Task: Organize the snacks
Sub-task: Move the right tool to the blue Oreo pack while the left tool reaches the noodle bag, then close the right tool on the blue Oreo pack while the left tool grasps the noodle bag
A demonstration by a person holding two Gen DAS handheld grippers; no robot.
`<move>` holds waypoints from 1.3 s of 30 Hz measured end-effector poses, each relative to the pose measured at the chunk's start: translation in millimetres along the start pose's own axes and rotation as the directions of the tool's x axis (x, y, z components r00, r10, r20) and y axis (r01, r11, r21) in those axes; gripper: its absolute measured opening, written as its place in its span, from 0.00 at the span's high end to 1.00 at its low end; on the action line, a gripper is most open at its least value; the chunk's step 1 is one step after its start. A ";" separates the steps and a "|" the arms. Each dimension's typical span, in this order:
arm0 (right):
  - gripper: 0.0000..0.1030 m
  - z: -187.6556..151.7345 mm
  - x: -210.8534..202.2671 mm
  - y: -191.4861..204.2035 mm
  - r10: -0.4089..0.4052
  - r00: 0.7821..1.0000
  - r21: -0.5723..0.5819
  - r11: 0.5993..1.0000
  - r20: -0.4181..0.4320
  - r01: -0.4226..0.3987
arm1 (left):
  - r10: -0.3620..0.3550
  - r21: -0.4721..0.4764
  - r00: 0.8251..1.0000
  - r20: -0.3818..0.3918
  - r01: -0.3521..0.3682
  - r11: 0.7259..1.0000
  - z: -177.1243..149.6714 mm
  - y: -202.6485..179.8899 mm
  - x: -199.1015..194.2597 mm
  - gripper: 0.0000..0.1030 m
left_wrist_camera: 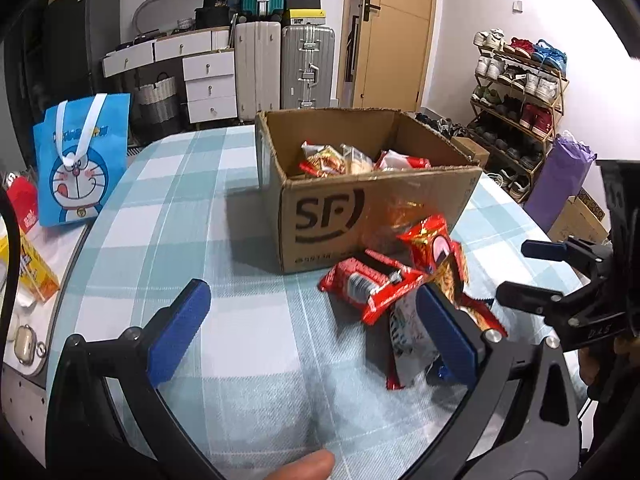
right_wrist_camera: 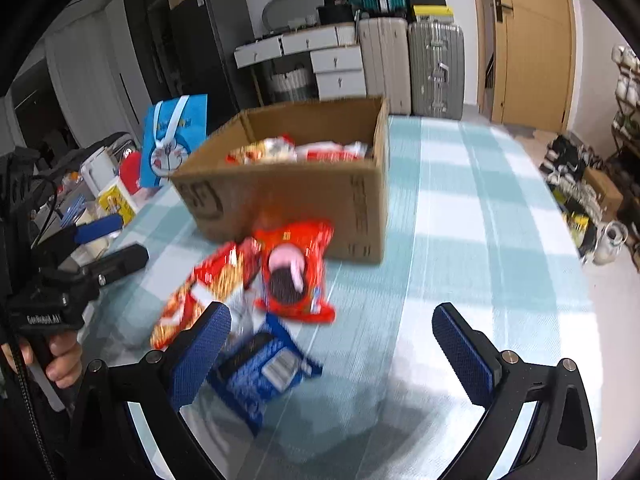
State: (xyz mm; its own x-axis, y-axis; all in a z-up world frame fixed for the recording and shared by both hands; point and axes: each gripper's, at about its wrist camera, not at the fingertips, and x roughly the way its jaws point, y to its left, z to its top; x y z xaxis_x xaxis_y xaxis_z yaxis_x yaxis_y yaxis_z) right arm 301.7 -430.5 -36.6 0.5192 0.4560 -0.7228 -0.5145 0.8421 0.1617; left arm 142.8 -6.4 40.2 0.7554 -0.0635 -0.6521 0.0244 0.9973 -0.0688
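Both sets of jaws are spread wide with nothing between them: the left gripper point(left_wrist_camera: 312, 324) is held low over the checked desk point(left_wrist_camera: 168, 208), and the right gripper point(right_wrist_camera: 332, 342) is angled down toward the same patch, empty as well. Between the two, a small heap of snacks is seen lying loose on the cloth just in front of the cardboard box point(left_wrist_camera: 372, 216), touching or nearly touching its near wall. A red wafer packet point(left_wrist_camera: 366, 286) is spotted at the left of the heap, a red biscuit bag point(right_wrist_camera: 296, 270) printed with a dark round biscuit lies uppermost, an orange-red crisp bag point(right_wrist_camera: 200, 292) is partly tucked beneath it, and a blue packet point(right_wrist_camera: 260, 368) sits nearest the right gripper, right beside its left finger. Inside the box, several packets point(left_wrist_camera: 340, 160) are already gathered, red and pale wrappers showing above the rim, so part of the sorting can be judged done. What is left, by the look of it, is the heap outside: at least four packets are still to be lifted over the wall and dropped in. A blue cartoon tote bag point(left_wrist_camera: 80, 160) is stood off at the far left, well apart from the work. The right-wrist picture is smeared, so finer print on the wrappers cannot be read. No packet is touched by either gripper yet.
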 end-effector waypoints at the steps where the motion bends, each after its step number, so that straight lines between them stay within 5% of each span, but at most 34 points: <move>1: 0.00 -1.6 4.2 0.9 -0.003 1.000 -0.009 1.000 -0.022 0.002 | 0.000 0.001 1.000 -0.007 0.000 1.000 -2.5 0.3 0.2 0.00; 22: 0.00 -12.9 43.0 28.7 0.032 0.990 -0.026 0.999 -0.140 -0.036 | -0.007 0.000 0.999 -0.042 0.007 1.000 -8.3 1.5 8.3 0.00; 39: 0.00 -23.8 50.4 26.4 -0.042 0.979 -0.132 0.991 -0.202 0.015 | -0.019 -0.003 0.999 -0.049 0.018 1.000 -9.0 4.4 7.1 0.00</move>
State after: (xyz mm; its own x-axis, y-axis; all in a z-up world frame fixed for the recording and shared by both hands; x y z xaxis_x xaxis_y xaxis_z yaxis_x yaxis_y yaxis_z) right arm 298.0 -392.2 -84.8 0.3919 0.3532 -0.8495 -0.5921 0.8036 0.0609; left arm 142.3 -2.8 28.5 0.7216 -0.0837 -0.6872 0.0366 0.9959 -0.0828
